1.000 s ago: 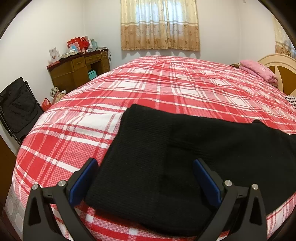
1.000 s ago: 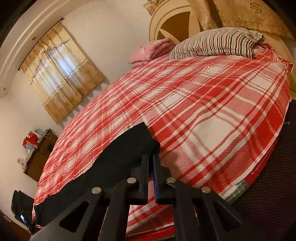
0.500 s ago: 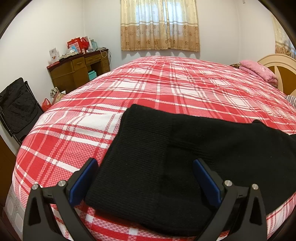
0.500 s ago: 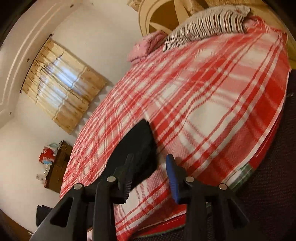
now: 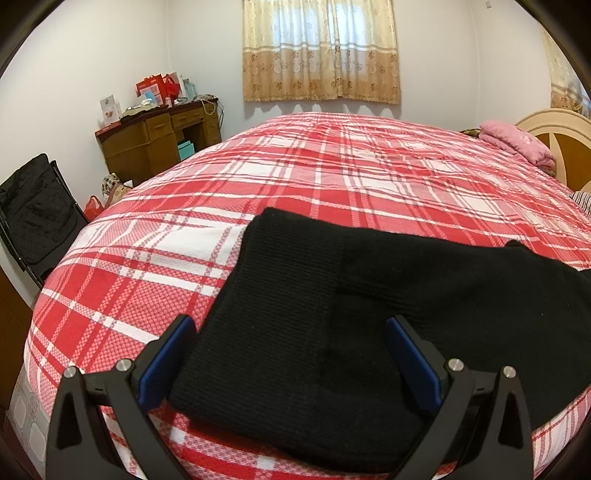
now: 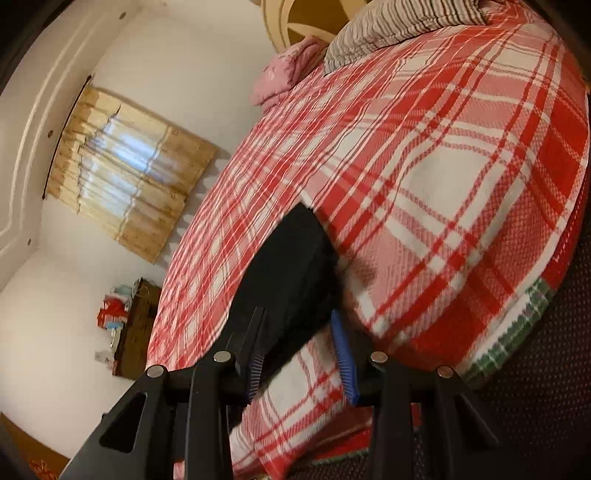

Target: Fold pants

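Note:
Black pants [image 5: 369, 295] lie folded flat along the near edge of the red plaid bed [image 5: 332, 166]. My left gripper [image 5: 288, 325] is open wide, its blue pads straddling the near left end of the pants without pressing on them. In the right wrist view the other end of the pants [image 6: 288, 258] reaches between the fingers of my right gripper [image 6: 297, 314]. Those jaws stand partly apart, rolled to one side. The left pad is at the cloth's edge and the right pad [image 6: 341, 354] is clear of it, over the bedspread.
A wooden desk [image 5: 159, 136] with boxes and a black folding chair [image 5: 33, 206] stand left of the bed. A pink blanket [image 5: 517, 144] and a striped pillow [image 6: 406, 26] lie by the headboard [image 5: 554, 125]. The bed's corner [image 6: 517, 332] drops off at the right.
My right gripper went from shut to partly open and rolled, so its view tilted. The pants end now lies loose between its fingers. The left gripper and pants stayed still.

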A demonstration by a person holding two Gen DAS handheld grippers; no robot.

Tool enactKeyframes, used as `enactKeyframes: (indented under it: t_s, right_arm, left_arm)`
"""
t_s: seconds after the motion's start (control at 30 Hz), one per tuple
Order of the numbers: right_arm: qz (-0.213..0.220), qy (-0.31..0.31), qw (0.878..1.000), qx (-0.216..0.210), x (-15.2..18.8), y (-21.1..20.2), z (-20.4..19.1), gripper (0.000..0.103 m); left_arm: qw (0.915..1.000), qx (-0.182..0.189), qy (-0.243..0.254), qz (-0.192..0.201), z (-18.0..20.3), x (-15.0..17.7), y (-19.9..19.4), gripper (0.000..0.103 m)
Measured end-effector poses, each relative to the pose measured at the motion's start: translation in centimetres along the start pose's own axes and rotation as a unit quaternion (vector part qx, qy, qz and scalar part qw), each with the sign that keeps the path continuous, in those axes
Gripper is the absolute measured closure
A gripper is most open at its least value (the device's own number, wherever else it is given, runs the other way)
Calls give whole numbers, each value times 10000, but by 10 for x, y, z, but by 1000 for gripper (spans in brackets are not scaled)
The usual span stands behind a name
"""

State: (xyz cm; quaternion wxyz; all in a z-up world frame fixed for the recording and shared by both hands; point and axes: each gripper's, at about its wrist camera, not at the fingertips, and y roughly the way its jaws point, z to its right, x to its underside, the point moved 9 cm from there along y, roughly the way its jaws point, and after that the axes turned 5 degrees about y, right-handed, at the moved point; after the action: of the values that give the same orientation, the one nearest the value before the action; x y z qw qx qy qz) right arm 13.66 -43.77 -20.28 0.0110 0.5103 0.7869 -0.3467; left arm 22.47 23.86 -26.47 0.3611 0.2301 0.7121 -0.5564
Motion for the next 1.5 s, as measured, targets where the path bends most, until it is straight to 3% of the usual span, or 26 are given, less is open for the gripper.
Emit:
enactKeyframes:
  t_s: [0.2, 0.23, 0.27, 0.3, 0.5, 0.7, 1.13, 1.5]
  right_arm:
    - [268, -56, 9996, 16, -11, 13, -2, 68]
    - [301, -74, 9995, 46, -11, 13, -1, 73]
    - [297, -119, 9994, 106, -11, 13, 0, 86]
    - [285, -129, 9995, 81, -11, 13, 1, 88]
    - [502, -452, 9973, -276, -10, 0, -20, 92]
    - [556, -1136, 9907, -506, 1, -6, -66, 92]
    - [125, -2295, 9676, -1042, 60, 6, -157, 92]
    - [-563, -2880, 9466, -1335, 127, 40, -200, 92]
  left_arm:
    - [10000, 30, -1, 49, -1, 0, 0, 0]
    - [10000, 30, -2, 49, -1, 0, 0, 0]
    - [10000, 34, -1, 54, -1, 0, -1, 0]
    - [10000, 35, 2, 61, -1, 0, -1, 0]
    - [10000, 22, 8, 89, 0, 0, -2, 0]
    - [10000, 25, 1, 88, 0, 0, -2, 0]
    - [9999, 15, -2, 110, 0, 0, -2, 0]
    - [9999, 13, -4, 113, 0, 0, -2, 0]
